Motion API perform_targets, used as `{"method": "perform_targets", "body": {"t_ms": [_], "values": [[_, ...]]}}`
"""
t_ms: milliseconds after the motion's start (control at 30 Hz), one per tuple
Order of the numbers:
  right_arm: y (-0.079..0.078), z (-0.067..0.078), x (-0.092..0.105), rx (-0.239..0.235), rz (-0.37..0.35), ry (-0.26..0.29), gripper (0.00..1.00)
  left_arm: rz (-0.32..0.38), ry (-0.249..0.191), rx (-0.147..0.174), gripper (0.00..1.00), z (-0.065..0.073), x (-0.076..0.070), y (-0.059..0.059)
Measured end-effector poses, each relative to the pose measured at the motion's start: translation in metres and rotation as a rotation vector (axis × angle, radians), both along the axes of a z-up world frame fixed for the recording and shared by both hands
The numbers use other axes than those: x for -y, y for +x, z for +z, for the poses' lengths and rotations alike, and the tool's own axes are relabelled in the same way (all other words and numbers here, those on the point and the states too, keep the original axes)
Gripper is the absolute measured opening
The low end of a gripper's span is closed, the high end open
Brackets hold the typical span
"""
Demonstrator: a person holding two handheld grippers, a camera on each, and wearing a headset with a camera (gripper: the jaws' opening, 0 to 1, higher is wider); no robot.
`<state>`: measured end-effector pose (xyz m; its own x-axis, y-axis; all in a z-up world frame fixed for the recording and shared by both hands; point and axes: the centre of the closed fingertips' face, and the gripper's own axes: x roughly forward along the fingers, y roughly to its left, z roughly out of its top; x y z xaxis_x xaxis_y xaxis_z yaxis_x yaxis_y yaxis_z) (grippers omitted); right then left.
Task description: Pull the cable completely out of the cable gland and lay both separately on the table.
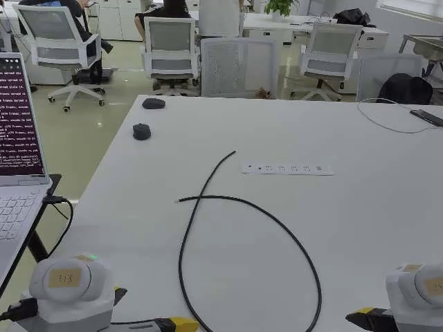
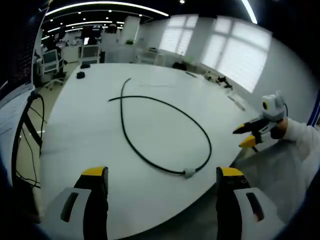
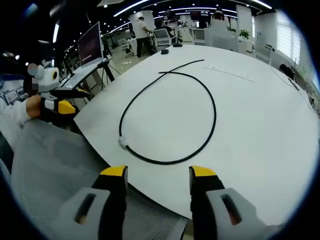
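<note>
Table: a white, smooth, matt table (image 1: 387,228) in an open office; a power strip (image 1: 286,169) lies at twelve o'clock beyond the loop, a mouse (image 1: 141,131) at ten.
Cable: the thin, black, rubbery cable (image 1: 277,223) lies flat in one big loop, its ends crossing on the far side.
Gland: the small, pale grey cable gland (image 2: 189,173) sits on the loop at its six o'clock, close to the near edge.
Left tongs: the left tongs (image 2: 161,174) gape wide and hold nothing; the gland is just ahead at one o'clock.
Right tongs: the right tongs (image 3: 158,172) are spread open and empty; the gland is at eleven o'clock.
Step in hand: nothing looks gripped yet. One pair should pinch the gland's hard body and the other the cable right beside it, then pull straight along the cable.
Risk: the slick jacket may slip, and the loop may drag.
</note>
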<state>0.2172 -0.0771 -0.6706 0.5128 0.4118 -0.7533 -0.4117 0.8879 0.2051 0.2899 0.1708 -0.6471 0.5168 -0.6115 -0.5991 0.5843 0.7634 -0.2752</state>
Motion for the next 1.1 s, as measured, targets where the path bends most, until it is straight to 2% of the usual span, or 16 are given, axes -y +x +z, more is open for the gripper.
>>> {"method": "perform_targets", "body": {"t_ms": [1100], "values": [[-0.0023, -0.0034, -0.0013, -0.018, 0.018, -0.004, 0.51, 0.003, -0.006, -0.009, 0.88, -0.0011, -0.0001, -0.0005]]}}
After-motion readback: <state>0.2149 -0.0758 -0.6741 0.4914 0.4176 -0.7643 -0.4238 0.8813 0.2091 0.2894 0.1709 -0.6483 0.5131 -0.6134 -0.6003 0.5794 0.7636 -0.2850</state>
